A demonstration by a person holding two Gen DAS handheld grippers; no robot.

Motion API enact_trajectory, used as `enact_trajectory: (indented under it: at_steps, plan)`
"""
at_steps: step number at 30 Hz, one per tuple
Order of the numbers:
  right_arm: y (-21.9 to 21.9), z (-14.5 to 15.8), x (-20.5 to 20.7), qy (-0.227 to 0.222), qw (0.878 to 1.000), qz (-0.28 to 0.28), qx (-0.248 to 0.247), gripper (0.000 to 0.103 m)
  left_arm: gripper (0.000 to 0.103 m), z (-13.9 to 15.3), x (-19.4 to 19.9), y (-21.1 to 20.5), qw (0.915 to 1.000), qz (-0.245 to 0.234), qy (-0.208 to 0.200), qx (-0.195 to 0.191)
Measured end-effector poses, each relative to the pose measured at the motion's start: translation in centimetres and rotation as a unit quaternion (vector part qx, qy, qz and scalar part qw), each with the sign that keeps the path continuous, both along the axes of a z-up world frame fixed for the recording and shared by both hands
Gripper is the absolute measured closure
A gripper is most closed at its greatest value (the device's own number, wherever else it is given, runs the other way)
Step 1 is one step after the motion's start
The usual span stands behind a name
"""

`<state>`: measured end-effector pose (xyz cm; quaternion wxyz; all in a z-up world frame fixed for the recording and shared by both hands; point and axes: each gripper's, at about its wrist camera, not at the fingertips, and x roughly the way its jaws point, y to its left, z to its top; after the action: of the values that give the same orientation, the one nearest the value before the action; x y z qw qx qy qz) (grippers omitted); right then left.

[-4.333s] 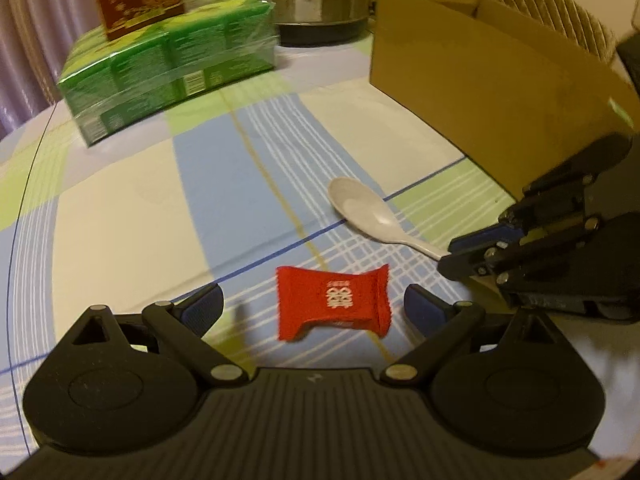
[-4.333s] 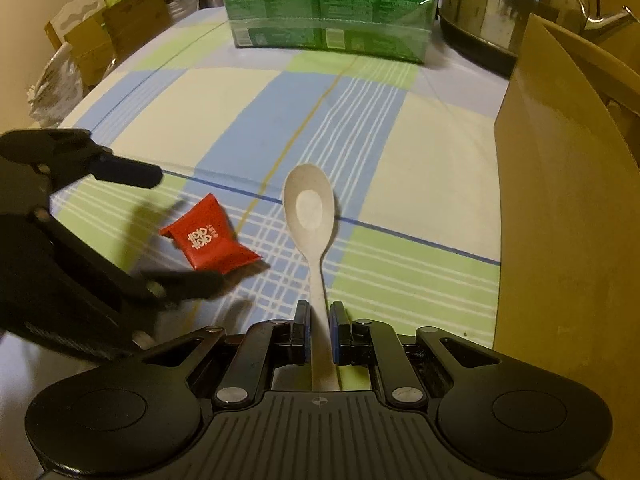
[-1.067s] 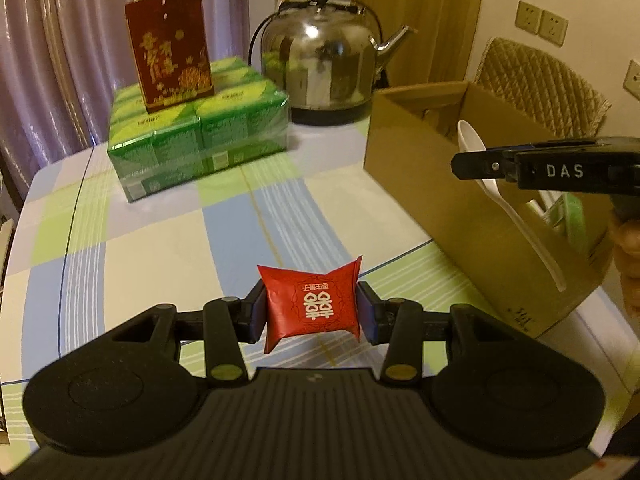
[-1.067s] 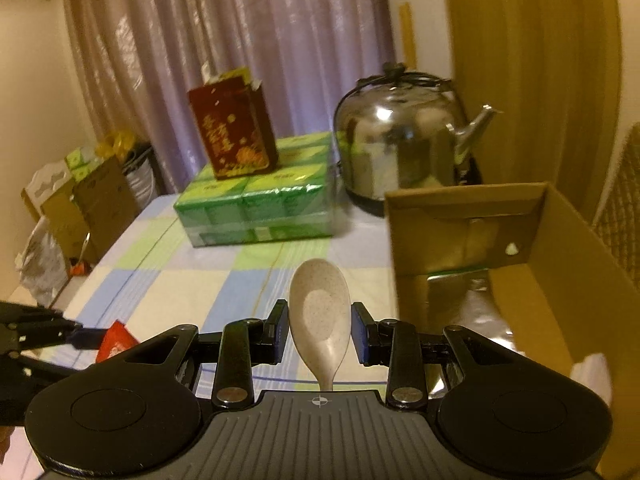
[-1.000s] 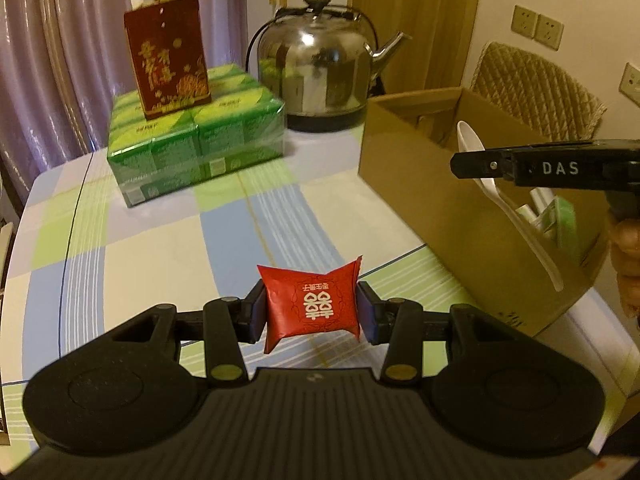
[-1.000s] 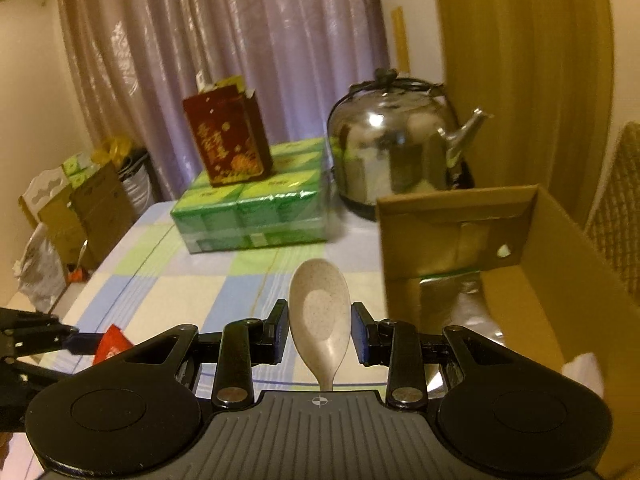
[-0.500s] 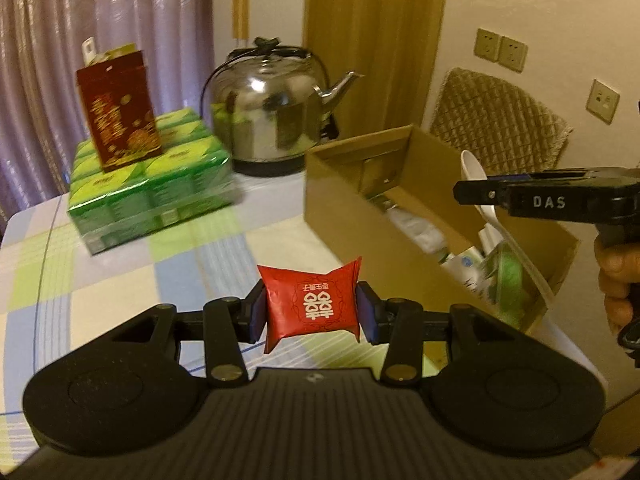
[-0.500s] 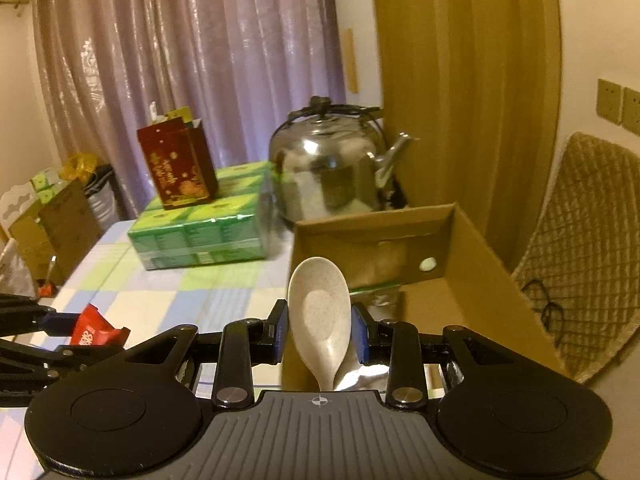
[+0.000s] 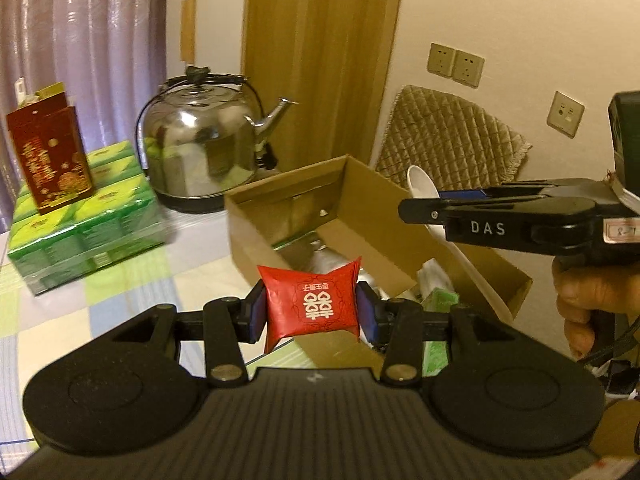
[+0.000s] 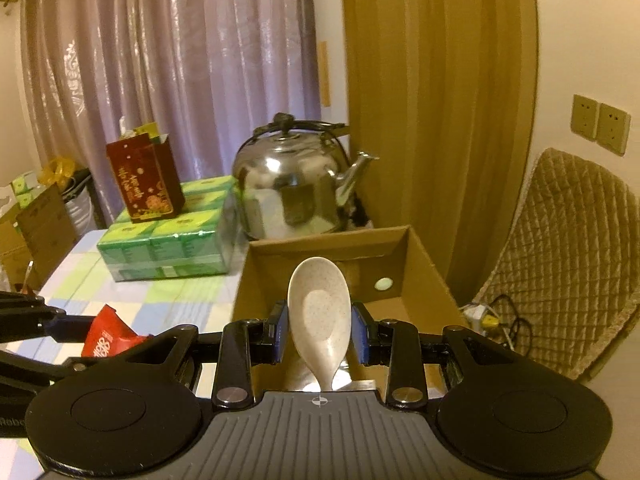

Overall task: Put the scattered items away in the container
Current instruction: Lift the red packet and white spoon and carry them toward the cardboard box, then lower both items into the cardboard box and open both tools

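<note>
Right gripper [image 10: 319,331] clamps spoon [image 10: 320,316] above cardboard box [image 10: 424,256].

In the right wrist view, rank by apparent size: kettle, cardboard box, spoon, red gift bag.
1. cardboard box
2. kettle
3. spoon and red gift bag look about alike; the spoon sits nearest the camera in the right tongs, so I won't rank them.

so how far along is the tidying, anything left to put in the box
Some items already lie inside the cardboard box. In hand: the left claw grips the red packet, and the right claw grips the pale spoon, both held up near the box. Left: release both into it. No other loose items show on the table.
</note>
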<state>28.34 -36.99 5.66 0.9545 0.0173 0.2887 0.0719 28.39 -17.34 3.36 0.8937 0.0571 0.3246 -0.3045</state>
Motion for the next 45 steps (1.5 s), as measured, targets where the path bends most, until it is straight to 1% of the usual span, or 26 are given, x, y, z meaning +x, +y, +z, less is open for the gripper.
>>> enact_trajectory:
  at_steps: [8,13,16,26,39,45]
  plan:
    - [-3.1,0.1,0.2,0.001,1.0,-0.016,-0.003,0.073,0.063,-0.9,0.6,-3.2,0.9999,-0.011,0.007,-0.005]
    - [-4.7,-0.3,0.3,0.013,1.0,-0.02,-0.003,0.073,0.063,-1.3,1.1,-4.7,0.9994,-0.021,0.012,-0.025]
    - [-5.6,-0.3,0.4,0.013,1.0,-0.025,-0.002,0.073,0.063,-1.6,1.2,-5.9,0.9991,-0.033,0.01,-0.025]
    - [-7.2,-0.6,1.0,0.017,1.0,-0.021,0.01,0.073,0.063,-2.9,2.0,-8.6,0.9978,-0.054,0.017,-0.034]
    - [-8.1,-2.5,2.1,0.037,0.999,-0.018,0.031,0.073,0.063,-5.1,2.8,-10.5,0.9979,-0.058,0.028,0.0]
    - [-7.9,-2.9,2.6,0.044,0.998,-0.017,0.036,0.073,0.063,-5.4,2.9,-10.6,0.9978,-0.059,0.029,0.004]
